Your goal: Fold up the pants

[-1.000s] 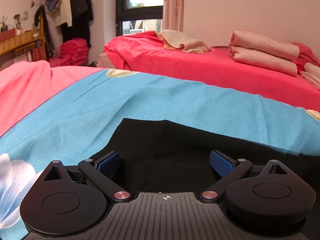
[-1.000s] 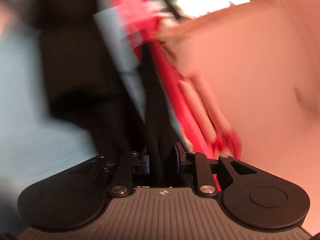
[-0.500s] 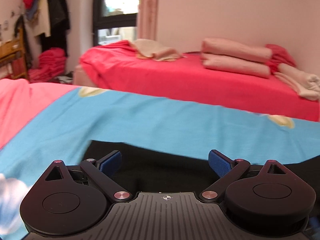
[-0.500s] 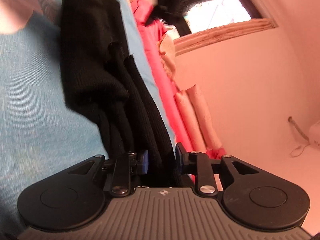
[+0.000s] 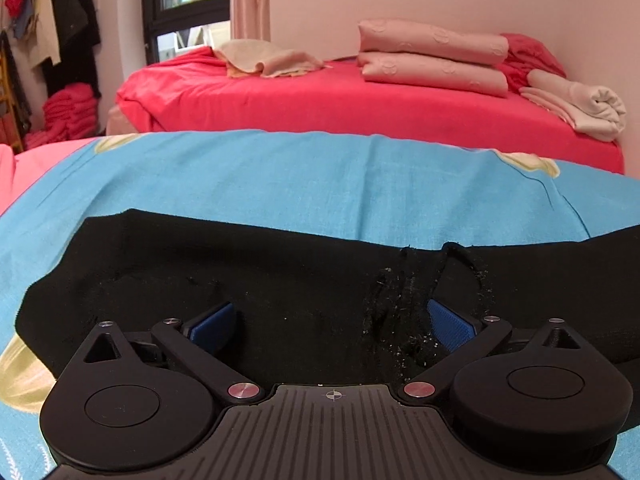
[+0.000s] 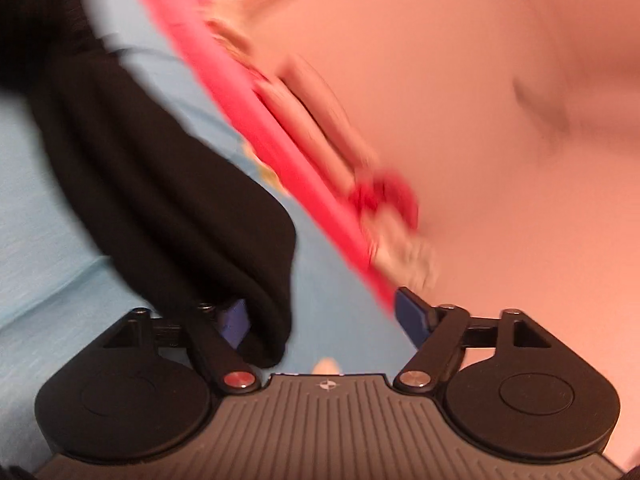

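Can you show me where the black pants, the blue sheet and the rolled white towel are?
black pants (image 5: 280,280): left wrist view, flat middle.
blue sheet (image 5: 280,176): left wrist view, bare part.
rolled white towel (image 5: 600,108): left wrist view, rolled end.

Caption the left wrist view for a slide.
Open left gripper hovering over black pants spread on a blue bedsheet, red bed behind.

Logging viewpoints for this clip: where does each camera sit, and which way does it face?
Left wrist: on the left claw, looking slightly down across black pants on a blue sheet towards a red bed; its open blue pads show.
Right wrist: on the right claw, rolled and blurred, facing a pink wall; jaws just opened, pants fold beside one pad, unpinched.
Shared: pants, sheet, red bed.
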Action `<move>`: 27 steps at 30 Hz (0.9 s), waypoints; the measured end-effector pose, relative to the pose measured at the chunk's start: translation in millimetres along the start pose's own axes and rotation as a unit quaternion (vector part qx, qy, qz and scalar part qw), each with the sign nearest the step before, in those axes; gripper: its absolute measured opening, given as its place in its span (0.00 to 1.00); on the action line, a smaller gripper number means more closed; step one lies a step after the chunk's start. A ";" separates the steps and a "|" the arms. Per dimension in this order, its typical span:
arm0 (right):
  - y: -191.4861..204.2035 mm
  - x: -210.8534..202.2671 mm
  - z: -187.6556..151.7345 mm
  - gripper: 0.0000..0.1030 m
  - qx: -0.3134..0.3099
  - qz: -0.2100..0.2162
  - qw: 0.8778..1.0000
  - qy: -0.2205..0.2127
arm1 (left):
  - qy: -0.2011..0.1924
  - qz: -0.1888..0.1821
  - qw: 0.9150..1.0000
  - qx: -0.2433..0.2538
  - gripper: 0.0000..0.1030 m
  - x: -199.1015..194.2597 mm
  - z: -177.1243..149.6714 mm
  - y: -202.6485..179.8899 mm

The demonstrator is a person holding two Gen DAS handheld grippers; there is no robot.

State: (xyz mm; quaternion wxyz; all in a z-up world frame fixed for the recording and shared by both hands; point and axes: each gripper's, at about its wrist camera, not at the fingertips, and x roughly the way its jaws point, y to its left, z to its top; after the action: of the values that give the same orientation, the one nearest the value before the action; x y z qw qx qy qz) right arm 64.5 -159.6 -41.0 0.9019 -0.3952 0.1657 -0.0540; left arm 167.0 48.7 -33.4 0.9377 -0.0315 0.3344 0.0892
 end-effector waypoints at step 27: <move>-48.4 30.8 61.3 0.85 0.243 0.293 0.922 0.069 | 0.000 0.001 1.000 -0.003 1.00 -2.8 1.8 2.4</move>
State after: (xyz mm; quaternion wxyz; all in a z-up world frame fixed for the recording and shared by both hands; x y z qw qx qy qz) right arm 116.0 -157.0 25.2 0.9321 -0.0933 0.3174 0.1474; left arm 165.5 50.9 -30.2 0.9373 -0.0345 0.3345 0.0912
